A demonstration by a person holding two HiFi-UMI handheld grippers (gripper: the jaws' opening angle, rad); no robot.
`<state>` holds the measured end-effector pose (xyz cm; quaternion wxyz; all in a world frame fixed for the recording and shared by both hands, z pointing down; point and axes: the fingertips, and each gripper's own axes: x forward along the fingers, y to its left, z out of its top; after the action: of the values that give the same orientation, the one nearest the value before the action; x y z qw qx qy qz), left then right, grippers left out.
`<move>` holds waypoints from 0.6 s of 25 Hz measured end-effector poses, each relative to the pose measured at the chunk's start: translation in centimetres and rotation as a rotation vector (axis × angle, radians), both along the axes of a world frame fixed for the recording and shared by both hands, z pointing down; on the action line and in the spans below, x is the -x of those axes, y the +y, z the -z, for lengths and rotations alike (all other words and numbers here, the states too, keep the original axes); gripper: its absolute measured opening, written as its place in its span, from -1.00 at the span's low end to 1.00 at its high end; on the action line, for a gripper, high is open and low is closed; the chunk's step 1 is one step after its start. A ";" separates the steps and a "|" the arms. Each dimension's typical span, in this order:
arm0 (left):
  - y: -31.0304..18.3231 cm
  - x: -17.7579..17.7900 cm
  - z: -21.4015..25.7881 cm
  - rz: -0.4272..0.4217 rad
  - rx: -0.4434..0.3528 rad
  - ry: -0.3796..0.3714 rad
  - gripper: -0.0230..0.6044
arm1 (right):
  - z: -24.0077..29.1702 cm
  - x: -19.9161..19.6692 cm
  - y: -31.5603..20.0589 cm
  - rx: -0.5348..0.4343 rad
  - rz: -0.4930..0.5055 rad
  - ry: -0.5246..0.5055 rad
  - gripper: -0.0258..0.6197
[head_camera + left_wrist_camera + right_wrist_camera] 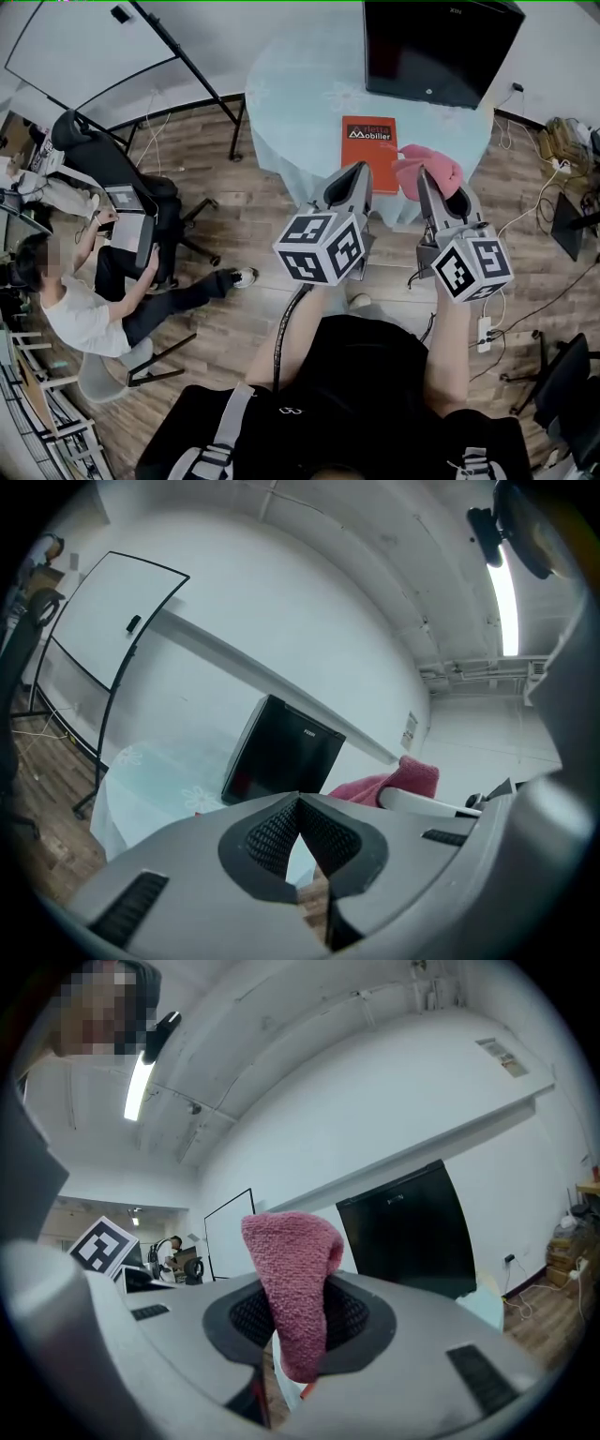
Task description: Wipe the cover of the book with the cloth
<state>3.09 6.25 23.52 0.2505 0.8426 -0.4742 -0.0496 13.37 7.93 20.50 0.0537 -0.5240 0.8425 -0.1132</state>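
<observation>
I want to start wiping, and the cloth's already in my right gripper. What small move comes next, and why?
Probably lower the right gripper leftward to lay the cloth on the book. The cloth is clamped in that gripper and shows just right of the book's cover, apparently not yet touching it.

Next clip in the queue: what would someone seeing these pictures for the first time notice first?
The fluffy pink cloth stands out, pinched upright in the right gripper near the table's front edge. Next comes the flat orange-red book, lying on the round pale blue table ahead of both grippers, with a big black screen behind it. The left gripper is shut and empty.
</observation>
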 end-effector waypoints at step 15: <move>-9.3 -4.7 -6.1 -0.123 0.157 0.061 -0.89 | -4.6 -4.5 -8.1 0.138 -0.108 0.039 -0.64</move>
<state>7.80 -3.07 29.60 0.3328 0.8459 -0.4161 -0.0225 17.87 -0.17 25.12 0.0071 -0.5730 0.8042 -0.1576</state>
